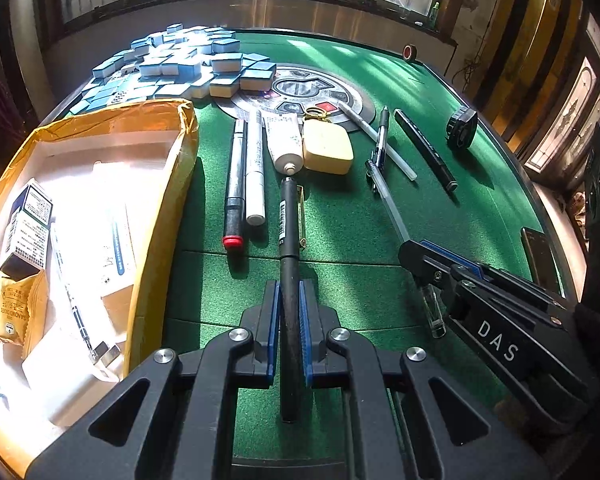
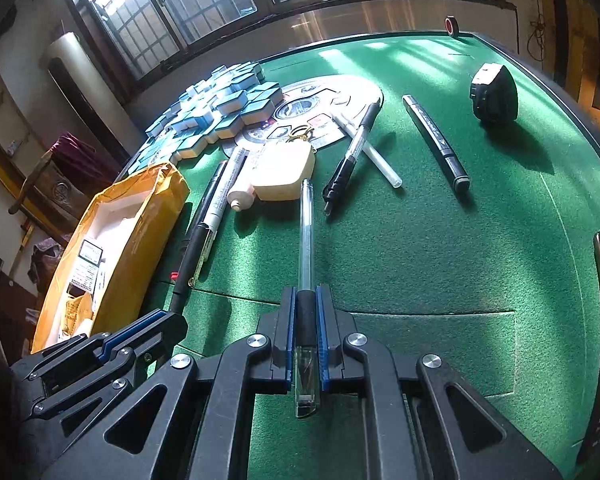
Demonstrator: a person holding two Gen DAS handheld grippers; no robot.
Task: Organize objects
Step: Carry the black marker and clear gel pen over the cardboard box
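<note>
Each tool holds a pen tight, the left tool (image 1: 288, 312) a black pen (image 1: 289, 264) and the right tool (image 2: 305, 320) a clear pen (image 2: 307, 236), so I think both should be lifted level and carried slowly to the box (image 1: 168, 216) to the left of the left tool.

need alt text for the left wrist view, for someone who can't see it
The left gripper is clamped on a black pen above a green felt table. To its right, the right gripper holds a clear pen; an open yellow box of small items sits at left.

Open green bench (image 2: 440, 260) near right; ahead blocked by scattered pens (image 1: 256, 168), cream case (image 1: 327, 148), tile pile (image 1: 180, 64); left walled by yellow box (image 1: 168, 208).
</note>
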